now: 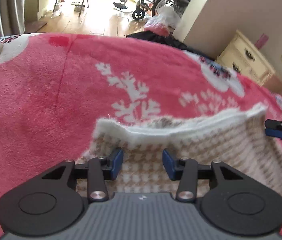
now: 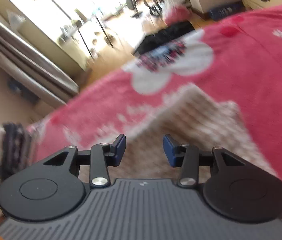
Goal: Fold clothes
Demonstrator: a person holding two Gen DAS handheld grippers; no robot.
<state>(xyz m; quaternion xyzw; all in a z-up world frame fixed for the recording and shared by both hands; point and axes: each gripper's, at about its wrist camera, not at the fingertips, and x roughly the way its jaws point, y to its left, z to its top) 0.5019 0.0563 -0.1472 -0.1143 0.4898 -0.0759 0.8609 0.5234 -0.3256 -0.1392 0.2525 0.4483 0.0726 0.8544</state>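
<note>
A beige and white houndstooth knit garment (image 1: 201, 146) with a white fuzzy lining along its far edge lies on a pink fleece blanket (image 1: 41, 92). My left gripper (image 1: 143, 165) is open just above the garment's near part, nothing between its blue pads. At the right edge of the left wrist view the right gripper's fingers (image 1: 277, 129) show beside the garment's right corner. In the blurred right wrist view my right gripper (image 2: 144, 152) is open over the same garment (image 2: 201, 120), holding nothing.
The blanket (image 2: 261, 70) covers a bed. Beyond its far edge lie a wooden floor (image 1: 101, 20), a wheelchair (image 1: 161, 2), a dark bundle (image 1: 157, 38) and a pink bag (image 1: 159, 25). A cream dresser (image 1: 245, 58) stands at right by a wall.
</note>
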